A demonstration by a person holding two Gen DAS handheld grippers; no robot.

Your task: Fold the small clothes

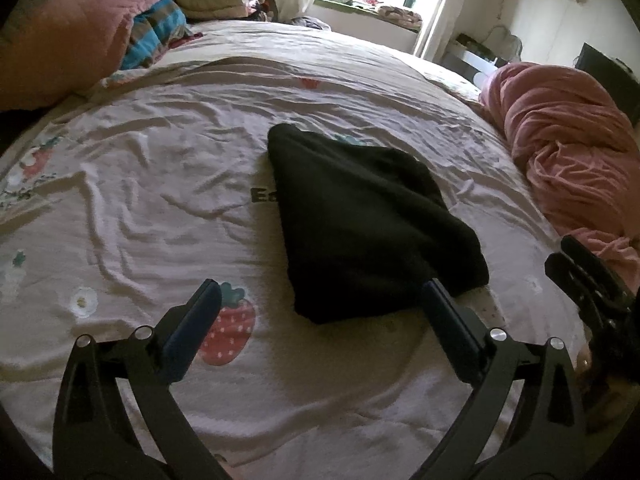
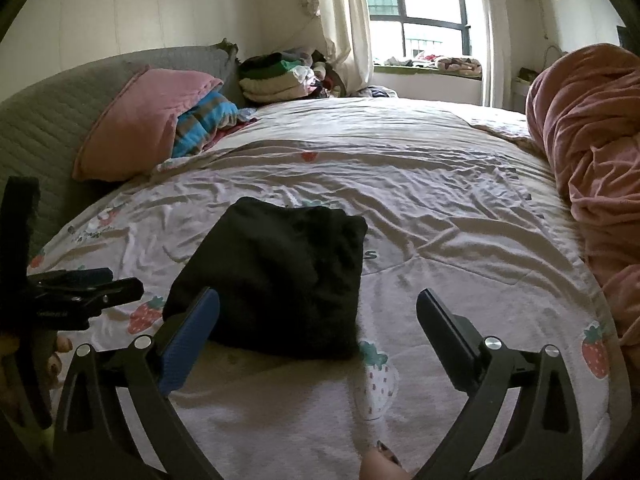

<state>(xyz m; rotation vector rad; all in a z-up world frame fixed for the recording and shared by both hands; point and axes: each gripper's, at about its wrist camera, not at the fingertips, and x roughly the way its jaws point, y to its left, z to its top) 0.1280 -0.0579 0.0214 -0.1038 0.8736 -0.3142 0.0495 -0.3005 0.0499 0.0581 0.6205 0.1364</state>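
Note:
A folded black garment (image 1: 360,220) lies flat on the pale strawberry-print bedsheet (image 1: 140,184). It also shows in the right wrist view (image 2: 280,276). My left gripper (image 1: 320,296) is open and empty, its right fingertip just at the garment's near edge. My right gripper (image 2: 318,304) is open and empty, its left fingertip in front of the garment's near left corner. The right gripper's body shows at the right edge of the left wrist view (image 1: 592,292). The left gripper's body shows at the left edge of the right wrist view (image 2: 76,292).
A bunched pink blanket (image 1: 568,152) lies along the bed's right side. A pink pillow (image 2: 140,120), a blue striped cloth (image 2: 204,120) and a stack of folded clothes (image 2: 276,76) sit at the bed's head and far corner. A window is behind.

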